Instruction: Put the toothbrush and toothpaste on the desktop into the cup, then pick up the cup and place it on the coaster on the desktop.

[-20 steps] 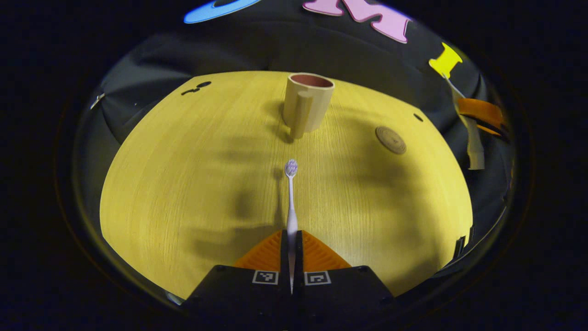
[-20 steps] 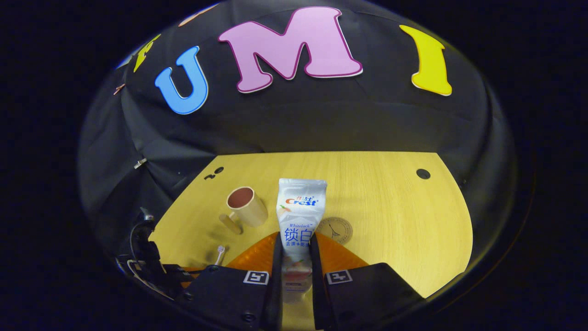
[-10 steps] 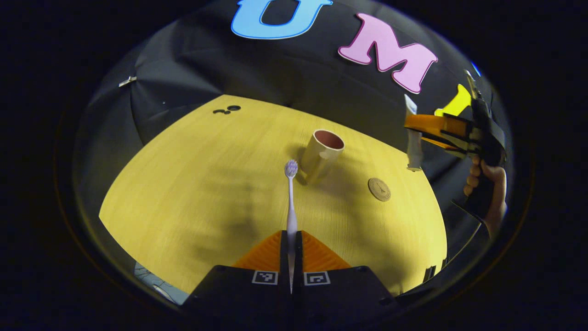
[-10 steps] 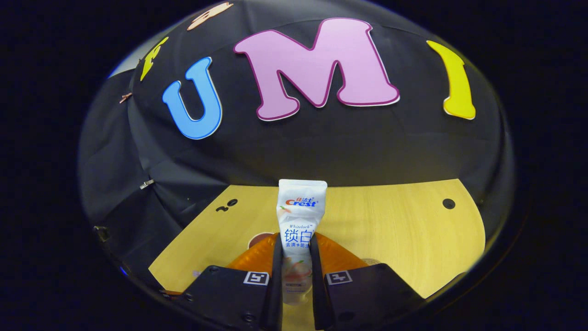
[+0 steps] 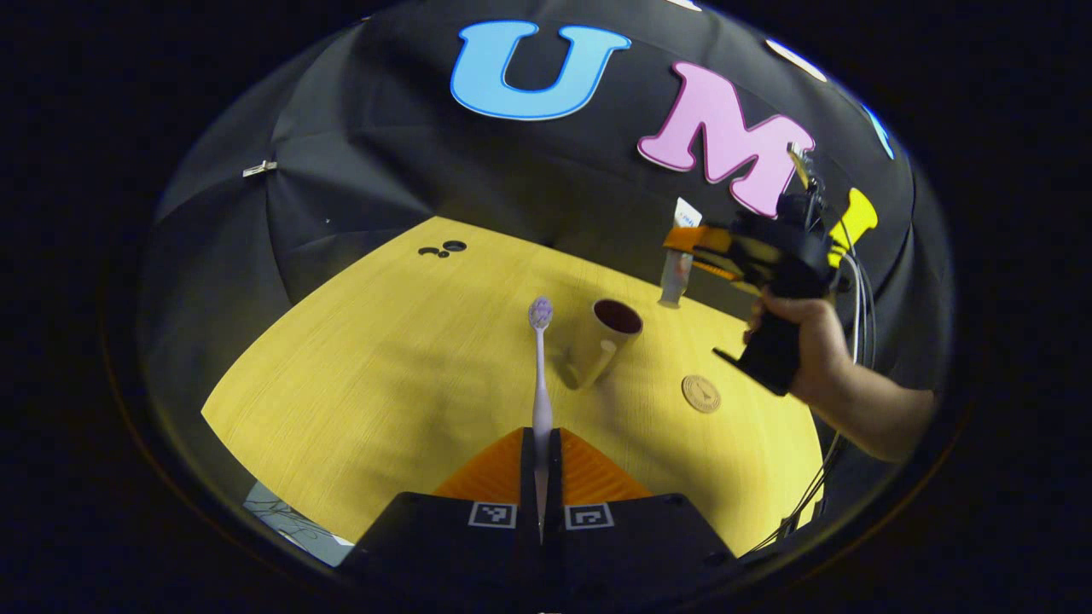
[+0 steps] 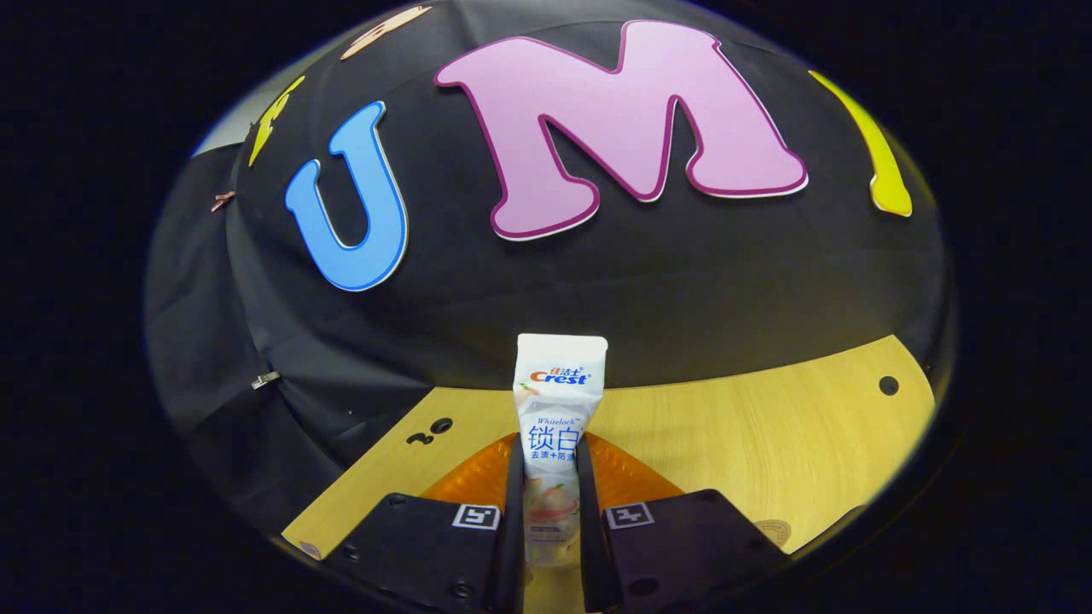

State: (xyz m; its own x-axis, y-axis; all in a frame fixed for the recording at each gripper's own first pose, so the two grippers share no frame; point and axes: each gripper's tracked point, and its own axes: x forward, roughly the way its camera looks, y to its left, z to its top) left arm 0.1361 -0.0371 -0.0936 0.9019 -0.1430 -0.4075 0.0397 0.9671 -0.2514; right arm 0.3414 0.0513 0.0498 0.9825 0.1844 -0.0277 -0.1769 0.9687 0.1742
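Both pairs of jaws are clamped on their loads. The left gripper [image 5: 541,443] pinches the lower handle of the toothbrush [image 5: 539,367], which runs straight ahead from the jaws with its bristled head at the far end. The right gripper [image 6: 550,486] squeezes the toothpaste tube [image 6: 557,426] near its cap end, the flat crimped seam standing above the jaws.

From the left gripper view, the mug [image 5: 600,341] stands ahead and slightly right of the jaws, just past the brush head, handle turned toward the camera, mouth open and empty. The round coaster [image 5: 701,394] lies flat further right of the jaws, apart from the mug. The right gripper [image 5: 693,247], held in a hand [image 5: 798,337], hangs above and beyond the mug with the tube pointing down.

The toothbrush looks light, thin and stiff, smooth plastic, so it may pivot in a narrow pinch; a hold low on the handle suits dropping it in head-up. The tube is soft, glossy laminate that dents and could slide, firmest near the cap shoulder. The mug seems matte ceramic, cylindrical, heavier and breakable; its looped handle or rim wall is probably the best hold. The coaster appears thin with an engraved face. The desktop [image 5: 384,358] is pale wood-grain laminate with 2 small grommet holes [image 5: 444,249] far ahead-left of the jaws.
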